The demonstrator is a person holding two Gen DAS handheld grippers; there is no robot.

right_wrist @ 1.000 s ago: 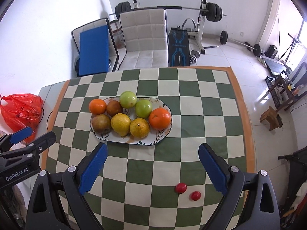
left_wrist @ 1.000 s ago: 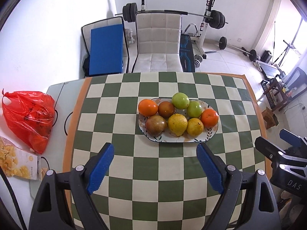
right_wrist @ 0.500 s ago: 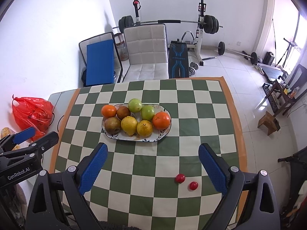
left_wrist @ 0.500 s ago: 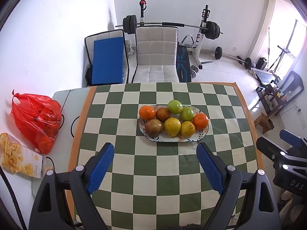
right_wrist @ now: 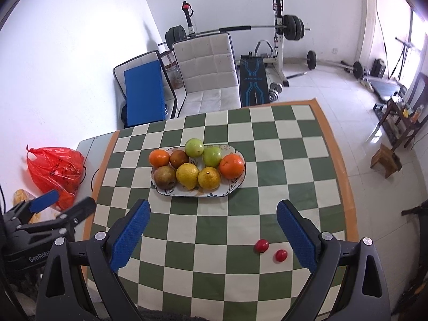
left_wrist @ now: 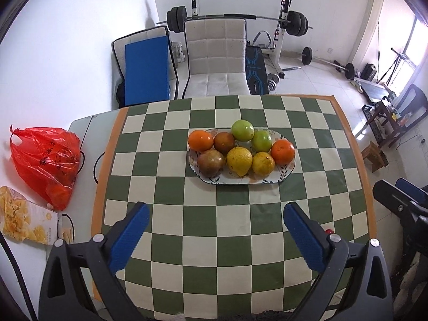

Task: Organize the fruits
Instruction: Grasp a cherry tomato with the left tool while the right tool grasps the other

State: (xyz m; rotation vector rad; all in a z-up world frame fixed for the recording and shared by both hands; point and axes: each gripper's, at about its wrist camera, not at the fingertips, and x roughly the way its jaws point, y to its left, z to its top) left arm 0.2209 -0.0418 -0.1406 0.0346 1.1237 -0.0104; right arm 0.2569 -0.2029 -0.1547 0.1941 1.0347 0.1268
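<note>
Oval plate [left_wrist: 283,175] sits on the checkered tablecloth [left_wrist: 232,227], toward the far half of the table; taken as landmark.

On the plate, eight fruits packed touching in two rows. Far row: orange [left_wrist: 200,140] at the plate's left end, brown fruit [left_wrist: 224,142], then two green apples [left_wrist: 242,130] [left_wrist: 261,141]. Near row: dull brown fruit [left_wrist: 210,162], lemon [left_wrist: 239,160], smaller yellow citrus [left_wrist: 263,163], second orange [left_wrist: 282,151] at the plate's right end.

Off the plate: two small red fruits [right_wrist: 261,245] [right_wrist: 281,255] lie on the cloth well to the near-right of it, near each other but apart. In the right wrist view they sit just inside the right-hand blue pad.

Left gripper [left_wrist: 214,234]: jaws spread wide, nothing between the pads, held above the cloth on the near side of the plate, well apart from it.

Right gripper [right_wrist: 212,230]: likewise spread wide and holding nothing, near side of the plate, well apart.

Left of the plate, beyond the cloth's edge: red plastic bag [left_wrist: 45,157] and a yellow snack packet [left_wrist: 24,219]. Behind the plate, past the table's far edge: white padded chair [left_wrist: 216,61], with a barbell rack [left_wrist: 235,18] behind it.
</note>
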